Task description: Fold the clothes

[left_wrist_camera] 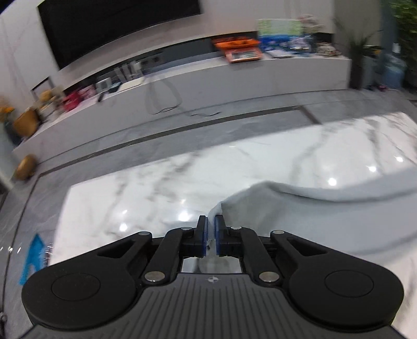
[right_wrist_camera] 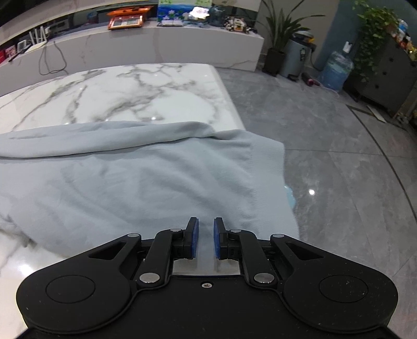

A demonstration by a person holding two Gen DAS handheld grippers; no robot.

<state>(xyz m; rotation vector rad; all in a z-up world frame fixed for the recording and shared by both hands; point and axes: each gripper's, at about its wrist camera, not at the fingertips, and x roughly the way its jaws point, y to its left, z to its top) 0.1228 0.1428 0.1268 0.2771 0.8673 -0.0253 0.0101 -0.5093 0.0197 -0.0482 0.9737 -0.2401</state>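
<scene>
Left gripper [left_wrist_camera: 211, 221] is clamped on a ribbed edge of the pale blue-grey garment [right_wrist_camera: 146, 167], its blue pads pressed onto the cloth between them; the right gripper [right_wrist_camera: 206, 224] sits low over the garment's near edge with its pads a little apart, and cloth shows in the gap, though I cannot tell whether it is gripped. That garment lies spread across the glossy white marble bench [right_wrist_camera: 135, 88], one fold rolled along its far side and its right edge hanging past the bench corner. Grey stone floor [right_wrist_camera: 325, 156] surrounds the bench. Beyond runs a long white ledge [right_wrist_camera: 156, 44] under a dark screen [left_wrist_camera: 109, 23], carrying an orange tray [right_wrist_camera: 126, 19], boxes and loose cables. Right of it stand potted plants [right_wrist_camera: 281, 28], a grey bin [right_wrist_camera: 295, 56], whose contents are hidden, and a blue water jug [right_wrist_camera: 336, 70].
</scene>
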